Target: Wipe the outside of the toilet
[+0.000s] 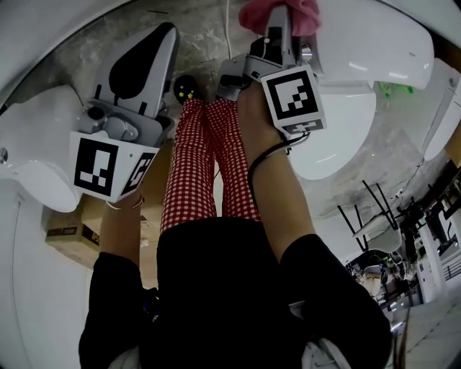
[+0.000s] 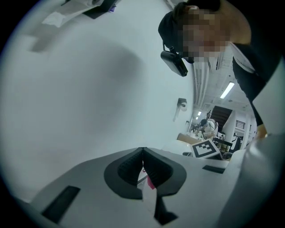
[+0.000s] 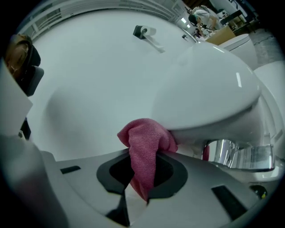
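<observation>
The white toilet [image 1: 344, 137] stands at the upper right of the head view, its closed lid [image 1: 374, 39] above the bowl. My right gripper [image 1: 281, 27] is shut on a pink cloth [image 1: 282, 13], and the cloth rests against the toilet's left side. In the right gripper view the bunched cloth [image 3: 144, 140] presses under the rounded lid edge [image 3: 205, 89], clamped between the jaws of my right gripper [image 3: 143, 165]. My left gripper [image 1: 160, 36] hangs at the left, away from the toilet, shut with nothing in it. In its own view the left gripper [image 2: 142, 152] faces a plain white surface.
Another white ceramic fixture [image 1: 32, 155] lies at the left, with a cardboard box [image 1: 68, 232] below it. The person's red checked trousers [image 1: 205, 158] and a dark shoe [image 1: 186, 88] stand between the grippers. A chrome fitting [image 3: 234, 153] sits under the toilet rim. Racks [image 1: 389, 216] crowd the lower right.
</observation>
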A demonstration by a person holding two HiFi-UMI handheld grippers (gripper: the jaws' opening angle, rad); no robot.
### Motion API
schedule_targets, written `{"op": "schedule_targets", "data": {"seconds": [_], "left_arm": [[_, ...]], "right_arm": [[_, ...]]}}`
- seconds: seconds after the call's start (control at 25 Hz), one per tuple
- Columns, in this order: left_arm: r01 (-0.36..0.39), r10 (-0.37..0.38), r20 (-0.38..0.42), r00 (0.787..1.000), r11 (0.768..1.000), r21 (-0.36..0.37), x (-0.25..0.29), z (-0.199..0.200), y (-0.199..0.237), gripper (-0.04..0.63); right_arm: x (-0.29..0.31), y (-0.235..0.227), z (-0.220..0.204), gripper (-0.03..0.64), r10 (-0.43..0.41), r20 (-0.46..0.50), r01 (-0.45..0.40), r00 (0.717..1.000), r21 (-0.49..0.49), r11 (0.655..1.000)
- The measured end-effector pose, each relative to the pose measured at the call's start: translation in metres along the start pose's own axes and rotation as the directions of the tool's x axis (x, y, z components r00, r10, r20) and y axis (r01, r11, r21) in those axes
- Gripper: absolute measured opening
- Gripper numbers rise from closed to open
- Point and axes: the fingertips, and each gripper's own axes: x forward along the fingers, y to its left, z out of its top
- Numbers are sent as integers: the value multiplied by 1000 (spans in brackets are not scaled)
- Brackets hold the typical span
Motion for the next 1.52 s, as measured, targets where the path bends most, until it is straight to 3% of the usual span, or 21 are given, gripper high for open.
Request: {"op": "schedule_targets", "data": {"seconds": [0.28,0.56,1.24,1.52], "left_arm": [[-1,2,23,1000,1000,-18,-6,6,9,9],[-4,5,30,1000,999,-45,-15,2,10,9],[-32,33,18,999,998,-47,-31,-15,18,9],[-61,62,12,998,996,-58,-38,-23,25,9]], "right_arm": [[10,-15,0,78,-49,43,46,998,68,997],[10,-26,-10,78,-85,44,82,995,73,994],[15,-88,-53,78,-208,-39,208,977,14,978],[21,-117,-74,78,-282,-85,283,956,6,959]]}}
